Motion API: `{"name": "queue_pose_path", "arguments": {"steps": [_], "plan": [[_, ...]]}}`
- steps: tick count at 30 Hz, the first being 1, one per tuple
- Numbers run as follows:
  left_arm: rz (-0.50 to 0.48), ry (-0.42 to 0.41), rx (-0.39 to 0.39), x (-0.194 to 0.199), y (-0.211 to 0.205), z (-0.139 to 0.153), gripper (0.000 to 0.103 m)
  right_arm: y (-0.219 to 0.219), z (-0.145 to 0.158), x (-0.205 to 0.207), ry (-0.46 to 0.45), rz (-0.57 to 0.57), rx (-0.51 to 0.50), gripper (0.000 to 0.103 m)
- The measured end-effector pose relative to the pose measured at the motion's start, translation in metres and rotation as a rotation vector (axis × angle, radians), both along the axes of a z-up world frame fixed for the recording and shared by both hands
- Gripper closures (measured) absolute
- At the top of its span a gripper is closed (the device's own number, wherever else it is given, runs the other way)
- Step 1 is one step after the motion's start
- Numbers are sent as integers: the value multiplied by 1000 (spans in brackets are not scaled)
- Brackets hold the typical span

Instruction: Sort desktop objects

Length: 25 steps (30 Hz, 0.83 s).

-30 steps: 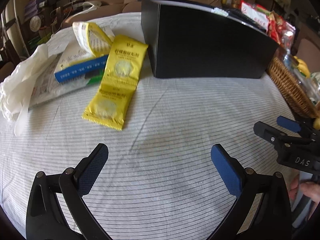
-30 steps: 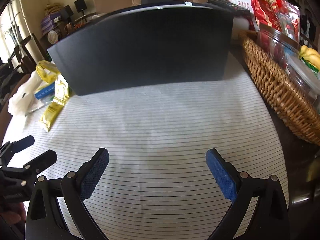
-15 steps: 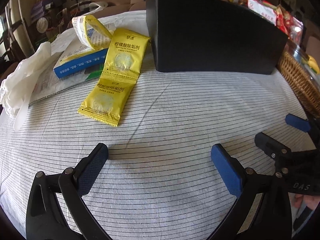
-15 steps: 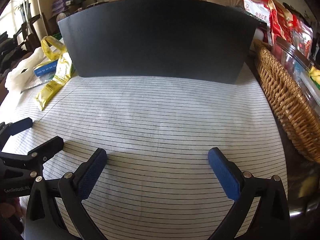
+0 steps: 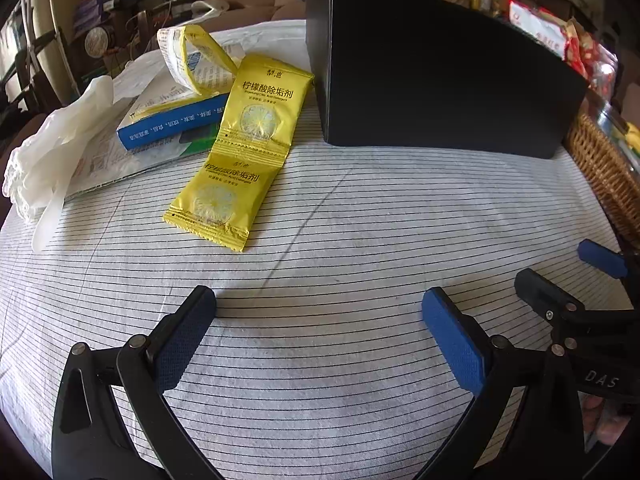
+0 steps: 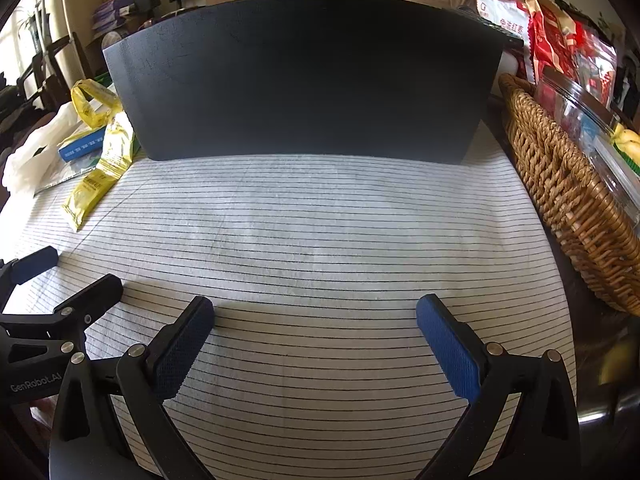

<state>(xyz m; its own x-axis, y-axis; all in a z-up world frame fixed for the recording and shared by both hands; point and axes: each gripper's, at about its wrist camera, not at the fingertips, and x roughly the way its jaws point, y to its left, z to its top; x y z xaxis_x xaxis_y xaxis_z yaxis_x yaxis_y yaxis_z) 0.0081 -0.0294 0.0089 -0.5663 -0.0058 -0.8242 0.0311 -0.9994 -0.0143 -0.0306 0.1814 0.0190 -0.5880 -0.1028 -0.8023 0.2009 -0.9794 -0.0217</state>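
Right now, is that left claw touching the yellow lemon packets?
Apart. The left wrist view shows the open left gripper short of the yellow packets, with bare striped cloth between them.

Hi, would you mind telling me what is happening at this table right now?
A person holds two grippers over a striped tablecloth, sorting desktop items. The left gripper and right gripper are both open and empty. A strip of yellow sachets lies untouched ahead of the left gripper, partly on a blue box, beside a black box. A wicker basket sits to the right.
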Motion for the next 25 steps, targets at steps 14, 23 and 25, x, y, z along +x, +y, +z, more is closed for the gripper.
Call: {"name": "queue_pose_path", "arguments": {"steps": [14, 23, 25], "plan": [[0, 0, 0, -1, 0, 0, 0, -1, 0, 0, 0, 0, 0, 0], [0, 0, 1, -1, 0, 0, 0, -3, 0, -1, 0, 1, 1, 0], [0, 0, 0, 0, 0, 0, 0, -2, 0, -1, 0, 1, 1, 0]]}}
